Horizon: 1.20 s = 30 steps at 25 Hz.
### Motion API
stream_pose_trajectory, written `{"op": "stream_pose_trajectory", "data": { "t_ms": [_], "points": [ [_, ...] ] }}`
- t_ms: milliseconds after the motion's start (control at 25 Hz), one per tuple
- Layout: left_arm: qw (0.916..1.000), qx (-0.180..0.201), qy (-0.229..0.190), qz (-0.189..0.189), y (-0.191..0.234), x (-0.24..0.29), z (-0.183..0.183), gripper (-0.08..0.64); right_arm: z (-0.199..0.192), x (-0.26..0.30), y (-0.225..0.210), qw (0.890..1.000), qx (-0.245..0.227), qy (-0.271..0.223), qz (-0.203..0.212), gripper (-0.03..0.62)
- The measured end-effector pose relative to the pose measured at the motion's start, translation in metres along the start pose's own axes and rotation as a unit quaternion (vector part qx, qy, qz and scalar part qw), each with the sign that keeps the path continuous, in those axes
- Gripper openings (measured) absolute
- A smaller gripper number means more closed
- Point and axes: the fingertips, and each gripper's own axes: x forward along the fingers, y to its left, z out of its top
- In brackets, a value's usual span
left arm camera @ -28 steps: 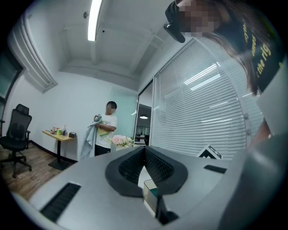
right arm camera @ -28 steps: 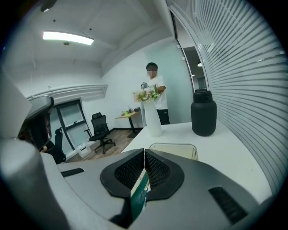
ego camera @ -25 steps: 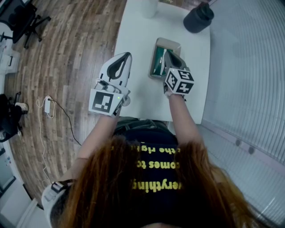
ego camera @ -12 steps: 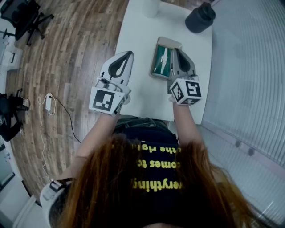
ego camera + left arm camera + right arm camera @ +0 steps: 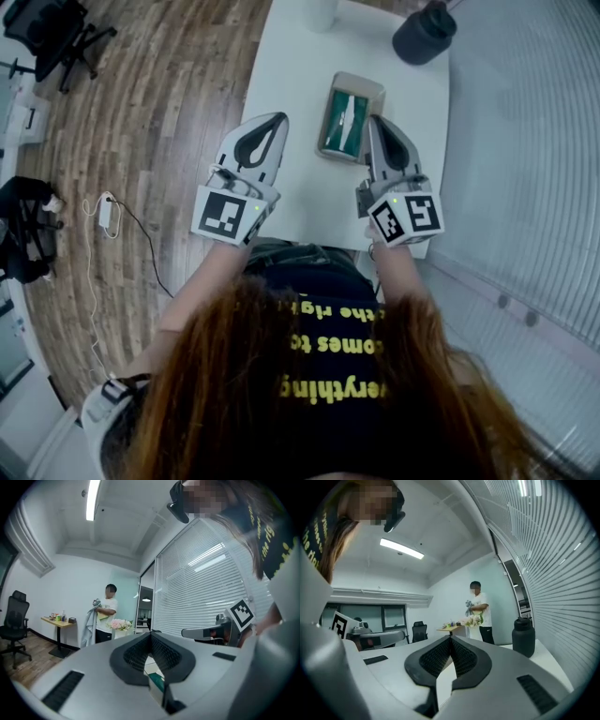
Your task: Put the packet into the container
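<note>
Head view: a white desk (image 5: 291,84) stands on wood flooring, with blinds along its right. The green packet (image 5: 345,120) lies inside the container (image 5: 371,92), with bare desk to its left. A dark bottle (image 5: 424,33) stands at the far corner. The left gripper (image 5: 274,122) hovers near the desk's left edge, and the right gripper (image 5: 377,127) is just beside the container.

Left gripper view: jaws pressed together, empty.

Right gripper view: jaws pressed together, holding nothing.
</note>
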Motion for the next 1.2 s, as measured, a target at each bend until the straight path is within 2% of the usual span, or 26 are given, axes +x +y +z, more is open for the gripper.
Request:
{"op": "stream_pose_trajectory", "data": {
  "t_ms": [240, 1200],
  "points": [
    [0.9999, 0.001, 0.000, -0.014, -0.010, 0.002, -0.002, 0.002, 0.001, -0.004, 0.018, 1.000, -0.025, 0.007, 0.015, 0.021],
    [0.9995, -0.010, -0.005, -0.031, -0.028, 0.020, -0.001, 0.002, 0.002, -0.007, 0.014, 1.000, -0.003, -0.001, 0.015, 0.021]
  ]
}}
